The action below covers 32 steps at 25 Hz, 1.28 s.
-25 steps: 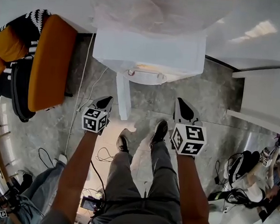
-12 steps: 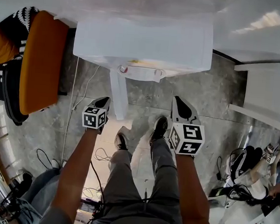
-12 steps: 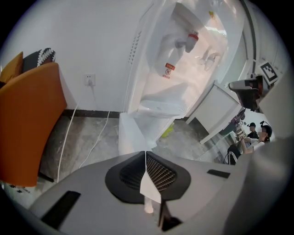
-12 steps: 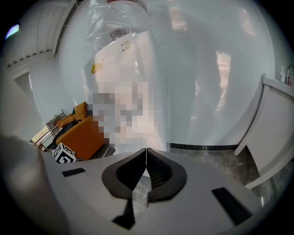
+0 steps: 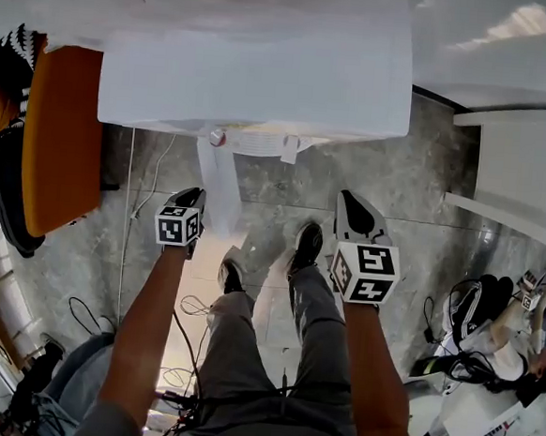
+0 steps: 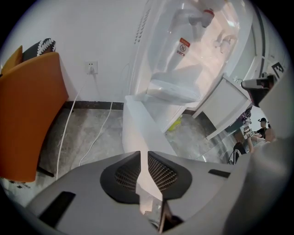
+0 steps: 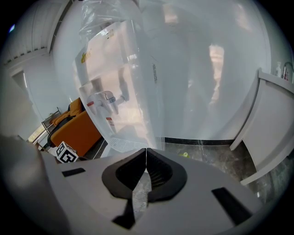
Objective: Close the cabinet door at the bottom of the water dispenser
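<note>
Cabinet door (image 5: 219,185) swings out from the water dispenser (image 5: 256,70) base, its long edge pointing at me. It lies just right of my left tongs (image 5: 187,196), which are a slit apart and empty. My right tongs (image 5: 350,200) are closed, empty, farther off.

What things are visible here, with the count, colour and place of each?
dispenser: one, white, top centre against wall
door: one, white, open, under dispenser
chair: one, orange, left
cables: two, white, floor, left
socket: one, white, wall beside chair
side unit: one, white, right
other person: one, lower right edge
shoes: two, black, floor, centre
left gripper: one, grey, left of door, jaws slightly apart
right gripper: one, grey, right of door, jaws together, empty
</note>
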Tool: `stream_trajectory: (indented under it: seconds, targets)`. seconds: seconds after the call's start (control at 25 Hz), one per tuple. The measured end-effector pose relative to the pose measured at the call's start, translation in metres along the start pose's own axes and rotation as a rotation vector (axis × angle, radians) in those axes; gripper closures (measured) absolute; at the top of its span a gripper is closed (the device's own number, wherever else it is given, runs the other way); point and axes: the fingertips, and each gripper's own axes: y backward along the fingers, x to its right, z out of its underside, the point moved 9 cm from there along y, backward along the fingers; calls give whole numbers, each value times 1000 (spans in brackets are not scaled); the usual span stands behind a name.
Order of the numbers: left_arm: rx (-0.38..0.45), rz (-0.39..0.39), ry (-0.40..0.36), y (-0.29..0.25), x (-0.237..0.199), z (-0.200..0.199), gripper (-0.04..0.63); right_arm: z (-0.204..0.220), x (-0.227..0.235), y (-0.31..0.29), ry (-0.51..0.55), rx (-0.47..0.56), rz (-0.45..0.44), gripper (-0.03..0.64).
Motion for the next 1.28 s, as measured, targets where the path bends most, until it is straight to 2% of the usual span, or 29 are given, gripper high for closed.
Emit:
stream_trajectory:
  seconds: [0.16,0.36,0.92,1.28]
  targets:
    - [3,3,23,-3,-4,1,555,2,2,-3,-10,-2,6,588]
    - [16,18,12,-6,3,-1,574,3,4,-4,-24,-3,8,588]
    - [64,103,-24,-36,61,-33,577,-1,43,-1,-52,-1,36,588]
    - [101,96,-48,-60,91,-64,577,-3,76,0,-62,-11,45,588]
